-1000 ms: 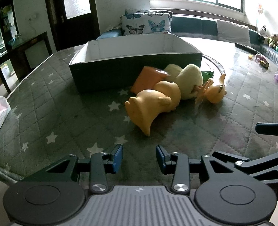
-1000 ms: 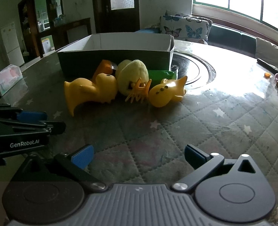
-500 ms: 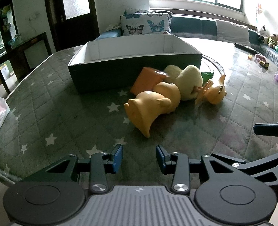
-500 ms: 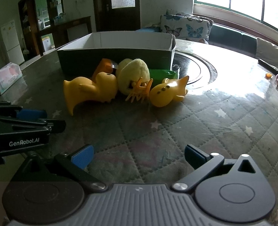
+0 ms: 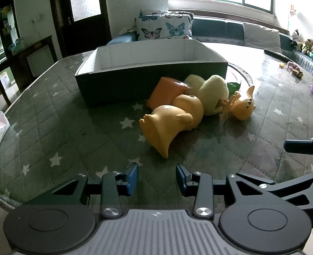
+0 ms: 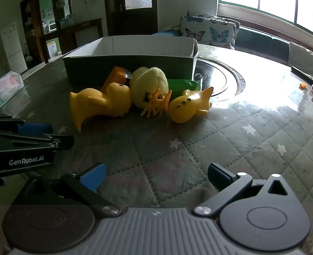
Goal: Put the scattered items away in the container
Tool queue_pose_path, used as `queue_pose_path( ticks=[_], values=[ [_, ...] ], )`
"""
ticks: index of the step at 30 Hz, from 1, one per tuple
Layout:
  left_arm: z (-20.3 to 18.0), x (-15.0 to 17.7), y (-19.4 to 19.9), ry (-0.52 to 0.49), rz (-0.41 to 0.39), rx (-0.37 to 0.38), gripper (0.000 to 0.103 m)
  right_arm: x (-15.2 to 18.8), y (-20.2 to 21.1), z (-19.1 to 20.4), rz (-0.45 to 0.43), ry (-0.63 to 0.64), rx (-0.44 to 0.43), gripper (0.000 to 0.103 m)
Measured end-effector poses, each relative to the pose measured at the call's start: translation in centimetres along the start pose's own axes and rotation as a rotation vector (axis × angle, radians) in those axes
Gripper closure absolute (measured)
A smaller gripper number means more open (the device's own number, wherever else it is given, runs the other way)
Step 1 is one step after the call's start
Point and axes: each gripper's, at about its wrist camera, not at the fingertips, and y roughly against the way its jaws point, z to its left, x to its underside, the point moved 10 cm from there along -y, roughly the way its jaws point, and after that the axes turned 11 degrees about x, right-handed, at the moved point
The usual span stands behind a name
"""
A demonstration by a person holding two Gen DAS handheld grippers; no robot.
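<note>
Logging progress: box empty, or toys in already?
Looks empty: the box shows bare white inner walls, toys lie outside; its floor is hidden.

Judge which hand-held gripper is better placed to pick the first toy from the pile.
Left, probably. The left hand-held gripper is open and points straight at the big orange duck, the nearest toy. The right hand-held gripper, also open, faces bare mat, farther from the small yellow duck.
</note>
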Motion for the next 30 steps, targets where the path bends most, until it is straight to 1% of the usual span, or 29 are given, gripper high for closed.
queue_pose_path(
  ticks=[20, 30],
  values=[
    [0.3, -0.6, -0.1, 0.01, -0.006, 0.019, 0.062, -1.4, 0.0, 0.1, -0.027, 0.001, 0.001, 0.0],
    [0.7, -1.1, -0.3, 0.018, -0.006, 0.03, 0.062, -1.8, -0.5, 0.4, -0.022, 0.009, -0.007, 0.0]
  ],
)
